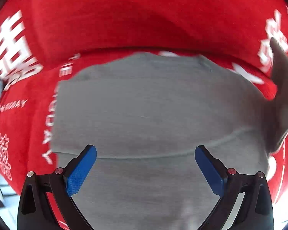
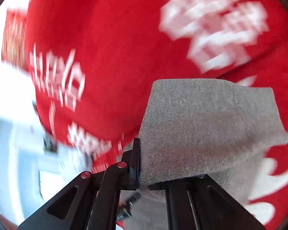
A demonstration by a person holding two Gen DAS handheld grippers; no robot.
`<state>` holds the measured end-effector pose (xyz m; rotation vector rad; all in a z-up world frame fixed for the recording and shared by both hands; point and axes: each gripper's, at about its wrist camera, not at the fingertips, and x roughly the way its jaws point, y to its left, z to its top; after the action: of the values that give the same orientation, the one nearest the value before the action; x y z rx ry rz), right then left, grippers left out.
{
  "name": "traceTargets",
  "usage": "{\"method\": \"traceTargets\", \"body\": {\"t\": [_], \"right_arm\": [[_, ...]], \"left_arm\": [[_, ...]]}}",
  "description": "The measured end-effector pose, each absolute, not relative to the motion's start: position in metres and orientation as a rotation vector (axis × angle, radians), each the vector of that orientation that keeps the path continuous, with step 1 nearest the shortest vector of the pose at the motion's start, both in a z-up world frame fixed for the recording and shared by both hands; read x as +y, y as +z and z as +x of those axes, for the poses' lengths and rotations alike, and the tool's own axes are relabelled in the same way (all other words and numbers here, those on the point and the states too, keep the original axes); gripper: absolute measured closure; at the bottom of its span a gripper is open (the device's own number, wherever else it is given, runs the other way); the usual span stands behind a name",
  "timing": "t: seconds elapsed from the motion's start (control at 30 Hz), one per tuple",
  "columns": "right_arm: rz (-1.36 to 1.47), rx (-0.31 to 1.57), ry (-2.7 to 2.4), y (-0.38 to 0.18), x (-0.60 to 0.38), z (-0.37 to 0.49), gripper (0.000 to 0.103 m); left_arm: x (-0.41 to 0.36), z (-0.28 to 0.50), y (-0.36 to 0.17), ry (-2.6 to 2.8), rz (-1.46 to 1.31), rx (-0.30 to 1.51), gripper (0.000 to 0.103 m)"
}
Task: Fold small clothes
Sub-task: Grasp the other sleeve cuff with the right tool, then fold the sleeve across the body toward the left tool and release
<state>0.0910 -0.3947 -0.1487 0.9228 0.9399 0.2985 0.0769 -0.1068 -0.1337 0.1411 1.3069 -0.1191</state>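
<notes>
Clearly I am handling a soft, light knit: the grey garment (image 1: 153, 111) is lying flat on the red printed cloth (image 1: 124, 19) and draping limply wherever lifted, so edges and corners are the sensible places to pinch. My right tool (image 2: 139, 163) is pressing together on its right edge, a fold of knit (image 2: 201, 126) sagging just beyond the fingers. My left tool (image 1: 145, 164) is hanging spread over the garment's near part, gripping nothing.
</notes>
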Motion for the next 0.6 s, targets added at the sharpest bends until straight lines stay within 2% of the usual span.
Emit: {"method": "traceTargets", "body": {"t": [0.1,0.23,0.3,0.33,0.43,0.5,0.53,0.57,0.6], "right_arm": [[0.819,1.068,0.365,-0.171,-0.335,0.116,0.096],[0.722,1.288,0.320,-0.223,-0.281,0.129,0.091],[0.733,1.350,0.258,-0.238,-0.278,0.124,0.061],[0.765,1.340,0.246,-0.238,-0.281,0.121,0.040],[0.875,1.245,0.108,-0.229,-0.302,0.102,0.037],[0.941,1.170,-0.014,-0.225,-0.320,0.095,0.046],[0.957,1.156,-0.053,-0.224,-0.324,0.096,0.079],[0.954,1.150,-0.072,-0.223,-0.325,0.099,0.097],[0.914,1.140,-0.067,-0.219,-0.320,0.105,0.097]], "left_arm": [[-0.077,0.082,-0.137,-0.060,0.118,1.303,0.000],[-0.037,0.086,-0.145,-0.004,0.092,1.318,0.000],[-0.025,0.083,-0.148,0.008,0.080,1.324,0.000],[-0.019,0.083,-0.149,0.014,0.074,1.324,0.000],[-0.001,0.084,-0.151,0.025,0.045,1.323,0.000],[0.009,0.084,-0.151,0.033,0.031,1.321,0.000],[0.013,0.083,-0.149,0.038,0.023,1.319,0.000],[0.019,0.083,-0.148,0.043,0.014,1.317,0.000],[0.022,0.081,-0.144,0.048,0.006,1.314,0.000]]}}
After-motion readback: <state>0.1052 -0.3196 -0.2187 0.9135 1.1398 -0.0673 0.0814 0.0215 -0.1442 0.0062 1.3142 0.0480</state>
